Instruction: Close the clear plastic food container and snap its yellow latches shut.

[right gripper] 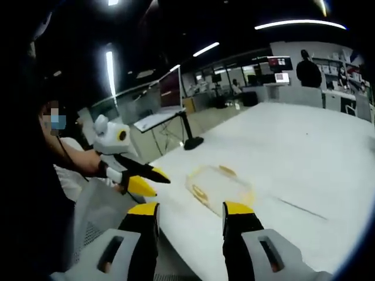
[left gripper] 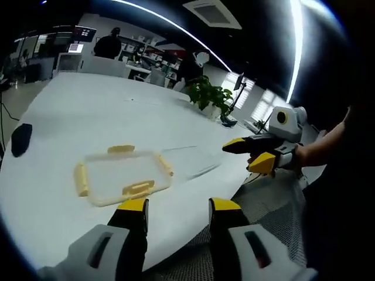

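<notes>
The clear plastic container [left gripper: 120, 178] lies on the white table [left gripper: 88, 111], with yellow latches [left gripper: 138, 188] along its four sides. A second clear piece [left gripper: 190, 160] lies just right of it; I cannot tell its shape. My left gripper [left gripper: 179, 206] is open with nothing between its jaws, hovering near the table's front edge just short of the container. My right gripper [left gripper: 240, 157] comes in from the right, open, off the table's edge. In the right gripper view the container [right gripper: 220, 184] lies ahead of the open right gripper [right gripper: 190, 209], and the left gripper [right gripper: 159, 186] is at its left.
A black object [left gripper: 20, 139] rests at the table's left edge. A potted plant [left gripper: 208, 93] stands at the far end. A mesh chair [left gripper: 266, 199] is below the table edge. A monitor stand [right gripper: 188, 139] stands beyond the table. People work at desks in the background.
</notes>
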